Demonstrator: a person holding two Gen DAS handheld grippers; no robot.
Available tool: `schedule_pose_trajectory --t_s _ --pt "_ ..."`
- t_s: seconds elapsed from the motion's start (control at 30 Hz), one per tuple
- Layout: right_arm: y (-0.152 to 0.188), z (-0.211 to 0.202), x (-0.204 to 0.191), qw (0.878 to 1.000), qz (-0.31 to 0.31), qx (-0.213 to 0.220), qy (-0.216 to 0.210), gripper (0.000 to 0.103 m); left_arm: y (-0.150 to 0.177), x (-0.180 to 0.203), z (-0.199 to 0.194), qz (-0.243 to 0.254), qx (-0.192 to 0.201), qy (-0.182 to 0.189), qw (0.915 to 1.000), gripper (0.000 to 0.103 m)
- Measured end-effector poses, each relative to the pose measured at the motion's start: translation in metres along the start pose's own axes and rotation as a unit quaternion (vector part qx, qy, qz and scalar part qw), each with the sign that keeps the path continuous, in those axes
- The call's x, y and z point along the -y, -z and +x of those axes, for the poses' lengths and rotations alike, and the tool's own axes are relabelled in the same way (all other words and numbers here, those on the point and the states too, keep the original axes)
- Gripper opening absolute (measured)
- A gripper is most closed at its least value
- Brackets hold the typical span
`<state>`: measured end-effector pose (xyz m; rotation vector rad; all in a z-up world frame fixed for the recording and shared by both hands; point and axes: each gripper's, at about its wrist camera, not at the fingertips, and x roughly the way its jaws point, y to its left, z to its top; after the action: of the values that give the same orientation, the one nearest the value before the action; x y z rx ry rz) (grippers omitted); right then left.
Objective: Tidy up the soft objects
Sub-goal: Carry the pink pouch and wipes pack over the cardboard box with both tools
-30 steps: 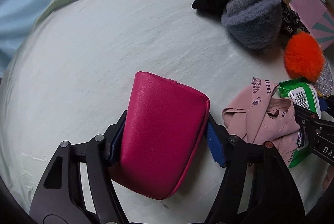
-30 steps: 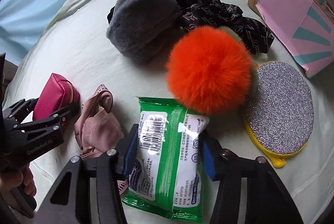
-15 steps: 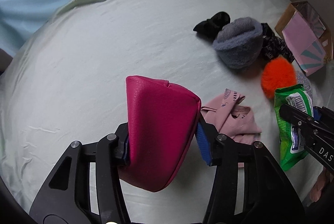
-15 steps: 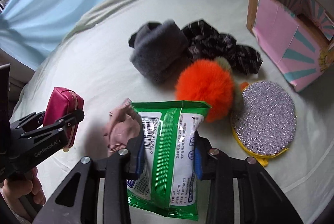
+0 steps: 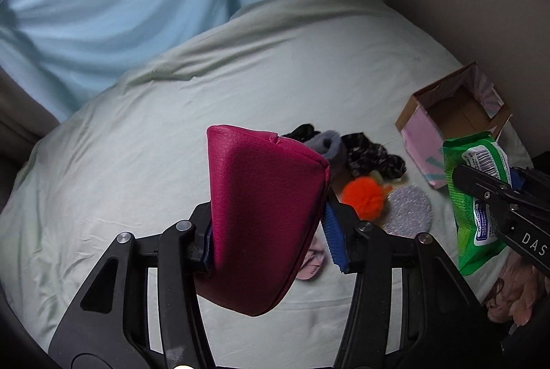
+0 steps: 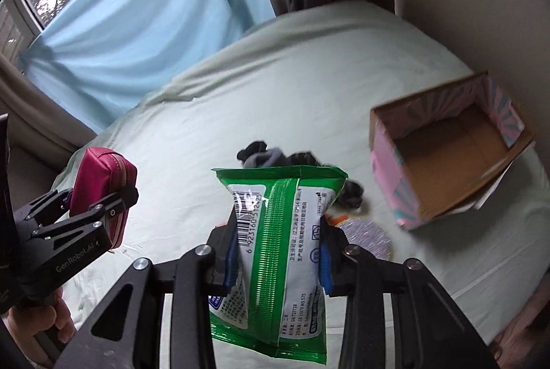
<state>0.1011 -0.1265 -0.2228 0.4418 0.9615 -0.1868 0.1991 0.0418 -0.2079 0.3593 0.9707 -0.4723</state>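
Carrying: both hand-held grippers are loaded and raised above the bed.
Left hand-held gripper: closed on a magenta pouch, pinched across its lower half, with the top standing free above the pads.
Right hand-held gripper: closed on a green wipes pack, squeezed at the waist so the film bulges above and below.
Box: open cardboard, pink outside, seemingly nothing inside; it sits on the bed at the right, near the wall.
Left on the bed: grey fleece, dark scrunchie, orange pompom, glitter disc and a pink cloth, clustered between the left gripper and the box.
Likely step: bring each held item over the box and let it drop in.
Doing it well: the wipes pack is nearer the box, so it should probably go first. Centre each item over the opening, lower it past the rim, then open the jaws.
Risk: the box looks light and may shift or tip if a gripper bumps its wall; the two grippers could crowd each other at the opening.
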Motion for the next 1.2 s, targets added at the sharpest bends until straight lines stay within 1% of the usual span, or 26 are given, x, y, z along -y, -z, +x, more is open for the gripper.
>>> schedule_pose_trajectory --t_s 0.13,0.27,0.43,0.57,0.67,0.77,0.9,1.03,1.2 --pt "-0.027 -0.035 0.033 1.000 -0.018 0.000 -0.001 0.033 -0.028 0.043 -0.027 -0.013 0.012 0.005 0.9998 0.047" --pt "-0.057 -0.059 0.072 0.999 -0.033 0.006 -0.001 0.033 -0.060 0.095 -0.041 -0.027 0.024 0.010 0.9993 0.047" --pt "-0.091 -0.074 0.135 0.999 -0.047 0.011 0.002 0.033 -0.091 0.163 -0.034 -0.046 0.026 0.022 0.9984 0.047" --pt "-0.115 -0.071 0.188 0.998 -0.061 0.002 0.003 0.033 -0.115 0.215 -0.015 -0.062 0.018 0.032 0.9974 0.046" --pt "-0.130 -0.056 0.221 0.997 -0.069 -0.013 0.006 0.033 -0.129 0.250 0.011 -0.075 0.001 0.042 0.9963 0.046" --pt "-0.143 -0.038 0.249 0.997 -0.074 -0.031 0.005 0.033 -0.139 0.276 0.042 -0.088 -0.024 0.049 0.9946 0.046" --pt "-0.157 -0.008 0.282 0.995 -0.076 -0.058 0.001 0.033 -0.144 0.303 0.091 -0.101 -0.061 0.055 0.9915 0.046" --pt "-0.163 0.033 0.310 0.993 -0.077 -0.093 -0.002 0.033 -0.143 0.324 0.137 -0.112 -0.100 0.058 0.9870 0.046" --pt "-0.163 0.089 0.335 0.987 -0.079 -0.143 -0.002 0.033 -0.129 0.346 0.193 -0.122 -0.155 0.051 0.9791 0.047"
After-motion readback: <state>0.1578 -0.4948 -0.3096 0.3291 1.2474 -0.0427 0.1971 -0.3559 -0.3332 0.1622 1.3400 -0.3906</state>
